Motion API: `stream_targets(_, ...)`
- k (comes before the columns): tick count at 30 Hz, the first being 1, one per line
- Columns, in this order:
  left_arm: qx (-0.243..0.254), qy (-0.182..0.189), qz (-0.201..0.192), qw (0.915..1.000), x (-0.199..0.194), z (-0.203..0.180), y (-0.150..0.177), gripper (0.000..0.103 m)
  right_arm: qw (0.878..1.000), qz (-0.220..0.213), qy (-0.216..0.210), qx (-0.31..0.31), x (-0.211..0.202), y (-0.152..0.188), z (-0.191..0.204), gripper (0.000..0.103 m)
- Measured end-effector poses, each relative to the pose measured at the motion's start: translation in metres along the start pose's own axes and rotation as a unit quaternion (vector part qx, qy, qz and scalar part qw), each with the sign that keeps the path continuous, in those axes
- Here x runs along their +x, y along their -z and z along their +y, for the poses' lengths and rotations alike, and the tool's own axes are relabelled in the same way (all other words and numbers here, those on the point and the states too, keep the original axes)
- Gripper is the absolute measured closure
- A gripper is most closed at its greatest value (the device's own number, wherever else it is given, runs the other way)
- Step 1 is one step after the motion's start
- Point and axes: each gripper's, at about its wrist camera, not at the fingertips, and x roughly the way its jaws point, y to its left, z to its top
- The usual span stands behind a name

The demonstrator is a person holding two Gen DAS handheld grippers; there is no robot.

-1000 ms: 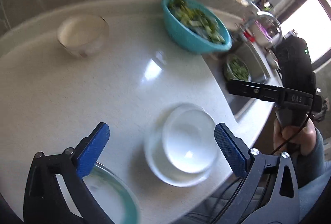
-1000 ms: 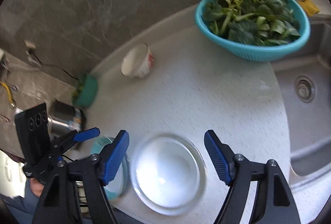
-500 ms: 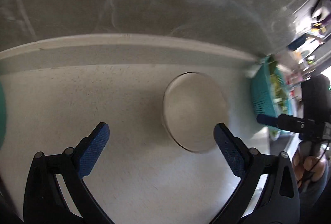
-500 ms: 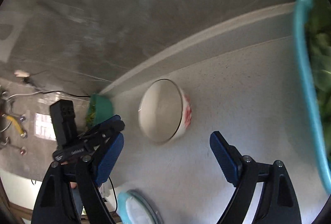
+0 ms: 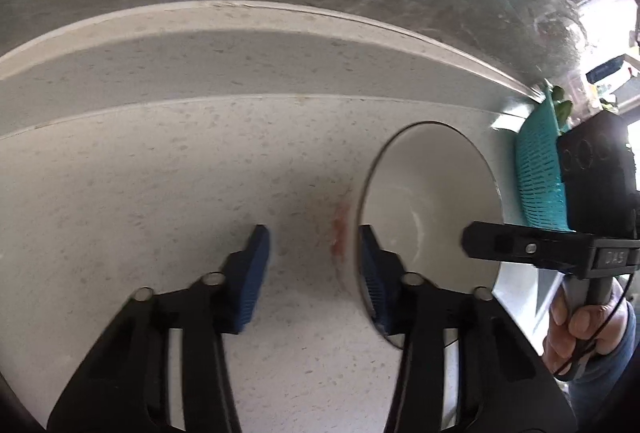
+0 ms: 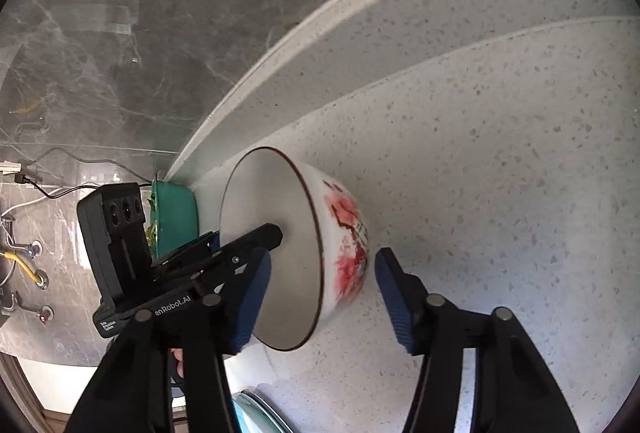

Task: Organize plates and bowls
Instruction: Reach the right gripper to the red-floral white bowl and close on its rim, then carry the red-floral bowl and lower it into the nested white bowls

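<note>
Bowl (image 6: 292, 249) with red blossoms on speckled countertop (image 6: 500, 153) | right gripper (image 6: 320, 297) fingers straddle its wall, not clamped | left gripper (image 5: 312, 273) fingers apart astride opposite rim, contact unclear

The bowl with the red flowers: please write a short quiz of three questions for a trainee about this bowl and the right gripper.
1. True or false: the bowl lies upside down on the counter.
2. Choose one: the pattern on the bowl's outer wall is A) blue, B) red, C) green.
3. Fill in: in the right wrist view, the right gripper is ____, with one side of the bowl between its fingers.

Key: 1 false, its opening shows. 2 B. 3 open.
</note>
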Motion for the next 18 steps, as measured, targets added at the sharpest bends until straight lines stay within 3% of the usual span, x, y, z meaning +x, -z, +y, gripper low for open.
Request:
stream_targets(5, 0.011, 0.009, 0.012, 0.9998, 0.017, -0.005, -0.005, 0.091, 1.000, 0.003, 0.006, -0.003, 0.007, -0.001, 0.001, 0.065)
stream_targets(7, 0.014, 0.004, 0.008, 0.9999, 0.019, -0.010, -0.009, 0.091, 1.000, 0.002, 0.009, 0.000, 0.009, 0.000, -0.002, 0.072)
stream_targets(18, -0.003, -0.004, 0.010, 0.9999, 0.011, -0.015, 0.011, 0.091, 1.000, -0.012, 0.012, 0.005, 0.003, 0.009, -0.005, 0.073)
